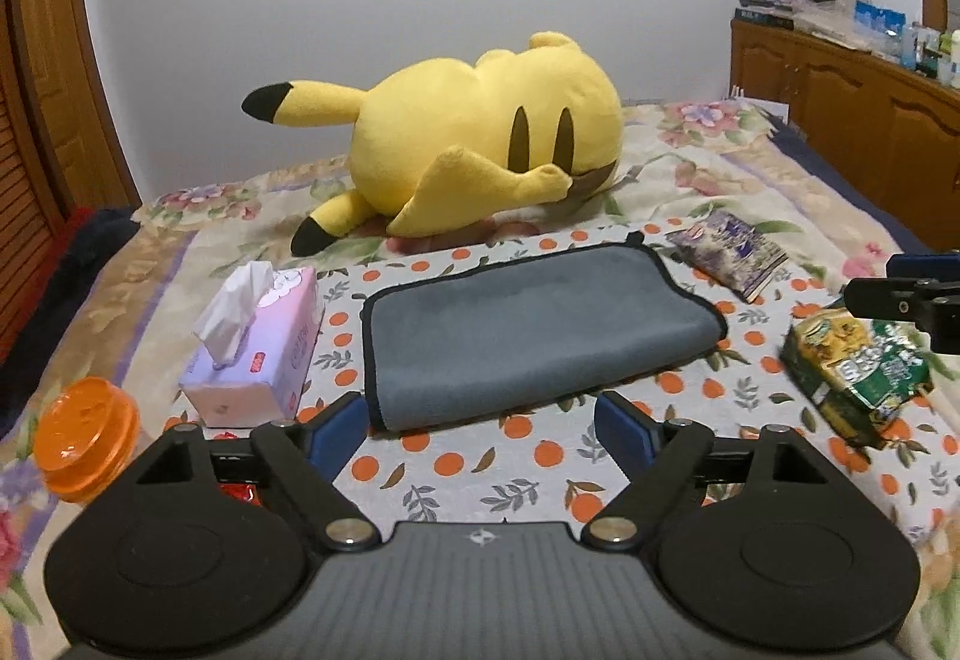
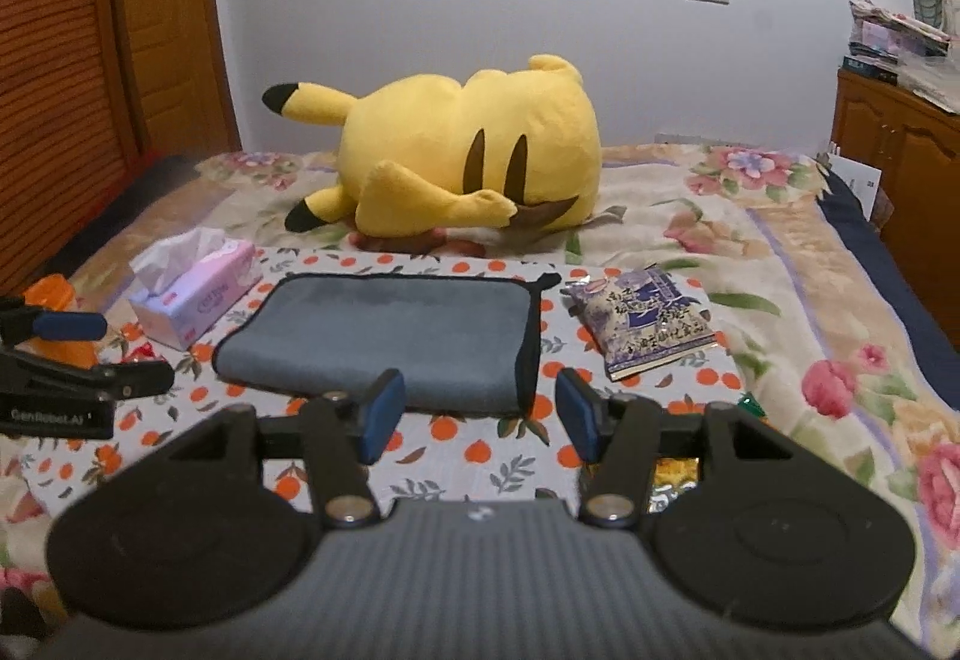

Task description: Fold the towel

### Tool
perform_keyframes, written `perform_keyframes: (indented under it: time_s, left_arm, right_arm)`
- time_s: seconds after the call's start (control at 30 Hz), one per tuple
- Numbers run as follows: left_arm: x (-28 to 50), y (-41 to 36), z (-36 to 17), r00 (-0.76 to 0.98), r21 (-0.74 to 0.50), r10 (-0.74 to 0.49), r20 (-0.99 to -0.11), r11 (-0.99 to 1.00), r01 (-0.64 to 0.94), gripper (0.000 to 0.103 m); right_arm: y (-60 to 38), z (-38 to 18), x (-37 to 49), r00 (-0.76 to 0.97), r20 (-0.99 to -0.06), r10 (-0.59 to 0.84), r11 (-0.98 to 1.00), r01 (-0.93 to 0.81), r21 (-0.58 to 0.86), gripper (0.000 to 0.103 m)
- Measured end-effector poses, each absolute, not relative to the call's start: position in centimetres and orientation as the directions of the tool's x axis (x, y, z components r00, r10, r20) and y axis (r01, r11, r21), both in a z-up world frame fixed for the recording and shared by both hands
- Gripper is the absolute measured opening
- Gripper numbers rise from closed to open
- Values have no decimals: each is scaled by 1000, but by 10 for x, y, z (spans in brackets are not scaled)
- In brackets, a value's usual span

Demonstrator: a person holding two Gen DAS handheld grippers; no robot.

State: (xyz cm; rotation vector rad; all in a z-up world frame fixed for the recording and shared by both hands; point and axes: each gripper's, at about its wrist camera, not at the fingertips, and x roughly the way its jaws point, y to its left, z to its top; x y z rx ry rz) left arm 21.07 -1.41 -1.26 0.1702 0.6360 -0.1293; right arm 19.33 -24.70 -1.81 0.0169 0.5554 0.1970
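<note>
A grey towel (image 1: 534,327) with black trim lies folded in a flat rectangle on an orange-print cloth (image 1: 480,474) on the bed. It also shows in the right wrist view (image 2: 390,336). My left gripper (image 1: 480,429) is open and empty, just in front of the towel's near edge. My right gripper (image 2: 474,414) is open and empty, in front of the towel's near right corner. The right gripper shows at the right edge of the left wrist view (image 1: 912,300). The left gripper shows at the left edge of the right wrist view (image 2: 78,360).
A pink tissue box (image 1: 258,354) stands left of the towel, an orange lidded container (image 1: 84,441) farther left. A purple snack bag (image 1: 729,252) and a green one (image 1: 858,375) lie to the right. A yellow plush toy (image 1: 468,144) lies behind. A wooden cabinet (image 1: 852,114) stands right.
</note>
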Motion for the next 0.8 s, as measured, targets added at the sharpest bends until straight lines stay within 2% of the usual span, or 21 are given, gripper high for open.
perform_keyframes:
  time_s: [0.27, 0.43, 0.57, 0.63, 0.77, 0.8]
  left_arm:
    - [183, -16, 11, 814, 117, -83, -575, 976, 182, 91]
    - [165, -16, 22, 824, 112, -94, -559, 976, 188, 91]
    - [151, -17, 28, 829, 126, -96, -551, 973, 196, 91]
    - [144, -16, 32, 832, 121, -99, -547, 973, 195, 91]
    - [128, -14, 37, 838, 113, -103, -536, 975, 193, 94]
    - [124, -13, 38, 840, 113, -104, -533, 975, 192, 95]
  right_arm:
    - [-247, -2, 168, 846, -500, 185, 982, -178, 61, 60]
    - [-246, 4, 152, 855, -485, 182, 982, -179, 54, 71]
    - [-245, 8, 141, 864, -470, 179, 983, -175, 52, 85]
    - [-245, 11, 136, 869, -463, 177, 983, -174, 51, 87]
    - [-243, 16, 124, 874, -451, 179, 983, -173, 54, 99]
    - [-243, 17, 121, 877, -446, 179, 983, -174, 52, 100]
